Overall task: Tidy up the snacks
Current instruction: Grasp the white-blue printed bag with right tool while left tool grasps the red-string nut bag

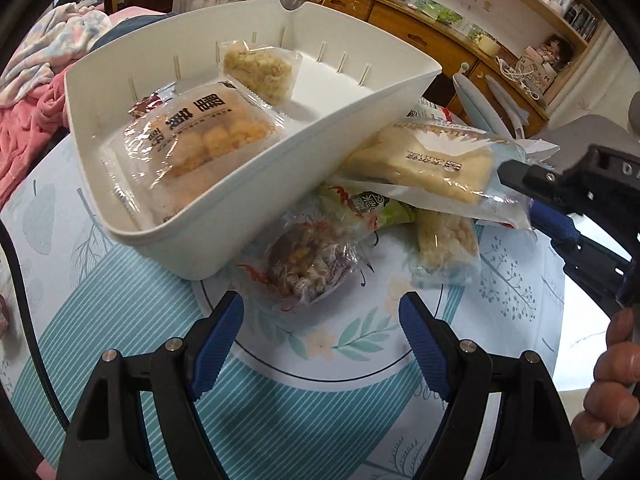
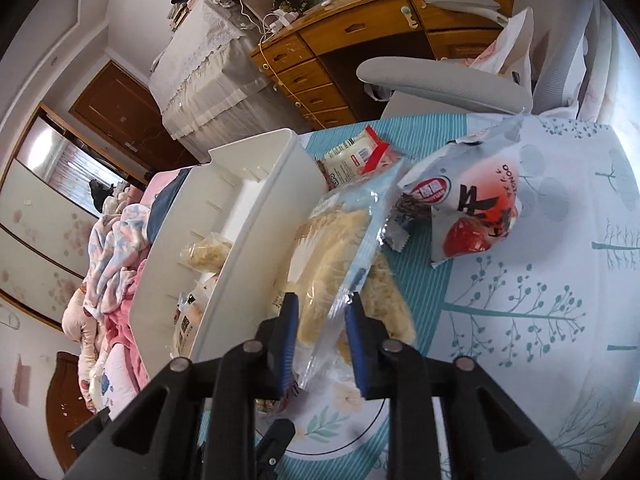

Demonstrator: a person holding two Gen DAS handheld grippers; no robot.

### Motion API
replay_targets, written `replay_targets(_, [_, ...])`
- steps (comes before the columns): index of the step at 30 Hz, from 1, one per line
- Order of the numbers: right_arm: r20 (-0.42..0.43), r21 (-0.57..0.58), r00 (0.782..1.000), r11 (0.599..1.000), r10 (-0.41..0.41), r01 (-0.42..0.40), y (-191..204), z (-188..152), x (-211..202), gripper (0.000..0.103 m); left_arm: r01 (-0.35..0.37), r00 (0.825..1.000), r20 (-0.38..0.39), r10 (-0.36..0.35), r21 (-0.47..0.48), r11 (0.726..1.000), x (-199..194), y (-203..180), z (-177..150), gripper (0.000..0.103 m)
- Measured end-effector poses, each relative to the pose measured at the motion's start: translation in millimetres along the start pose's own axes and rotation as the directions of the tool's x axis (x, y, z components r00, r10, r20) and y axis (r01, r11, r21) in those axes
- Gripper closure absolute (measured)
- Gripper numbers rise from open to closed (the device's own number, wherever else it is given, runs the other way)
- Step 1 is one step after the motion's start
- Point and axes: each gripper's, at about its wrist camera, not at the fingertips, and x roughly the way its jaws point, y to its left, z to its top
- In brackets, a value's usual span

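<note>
The right gripper (image 2: 322, 312) is clenched on the clear edge of a pale bread packet (image 1: 424, 160) at centre right, resting against the white bin (image 1: 208, 236); the left gripper (image 1: 320, 320), at lower centre, gapes released over loose snack packets (image 1: 308, 264) on the tabletop (image 1: 120, 300).

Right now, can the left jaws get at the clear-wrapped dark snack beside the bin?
Probably yes: the left gripper stands open just short of the dark snack, with only bare tablecloth between; the white bin sits beside it.
</note>
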Motion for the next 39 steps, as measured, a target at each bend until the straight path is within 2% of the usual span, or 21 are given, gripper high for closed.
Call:
replay_targets(3, [0.001,0.007,1.0,1.0,0.001,-0.001,-3,-1,-1,0.09,-0.017,1.0,0.003,0.017,-0.01,1.0,2,-1,2,0.024])
replay_targets(9, [0.011,0.023,1.0,1.0,0.014,-0.014,-6,-1,-8,0.091,-0.049,0.999,-0.003,0.049,-0.037,0.998,9,-2,10,0.024])
replay_targets(16, [0.001,0.035,1.0,0.999,0.023,-0.023,-7,-4,-20,0.091,-0.108,0.994,-0.028,0.105,-0.11,0.988,23,2,22,0.024])
replay_targets(19, [-0.005,0.02,1.0,1.0,0.019,-0.019,-5,-5,-24,0.091,-0.092,0.996,-0.03,0.088,-0.157,0.983,28,8,27,0.024])
replay_targets(25, [-0.013,0.029,1.0,0.999,0.019,-0.019,-6,-8,-31,0.091,-0.082,0.995,-0.064,0.071,-0.187,0.979,37,11,32,0.024])
replay_targets(26, [-0.014,0.032,1.0,0.999,0.019,-0.019,-6,-9,-31,0.091,-0.074,0.996,-0.071,0.06,-0.202,0.977,38,14,33,0.027])
replay_targets(27, [-0.016,0.035,1.0,0.999,0.019,-0.018,-5,-9,-32,0.091,-0.074,0.995,-0.077,0.059,-0.212,0.975,39,18,35,0.034])
replay_targets(29, [-0.017,0.038,1.0,0.999,0.021,-0.02,-4,-9,-35,0.091,-0.062,0.995,-0.09,0.043,-0.215,0.975,41,24,36,0.037])
replay_targets(32, [-0.018,0.038,1.0,0.999,0.023,-0.023,-1,-12,-38,0.091,-0.085,0.99,-0.12,0.069,-0.133,0.987,45,16,40,0.046])
replay_targets(34, [-0.017,0.041,1.0,0.999,0.021,-0.02,2,-15,-42,0.091,-0.067,0.989,-0.135,0.052,-0.108,0.992,44,14,40,0.052])
replay_targets(39, [-0.001,0.055,1.0,0.998,0.017,-0.017,9,-21,-55,0.092,-0.063,0.984,-0.173,0.049,-0.072,0.995,40,18,37,0.054])
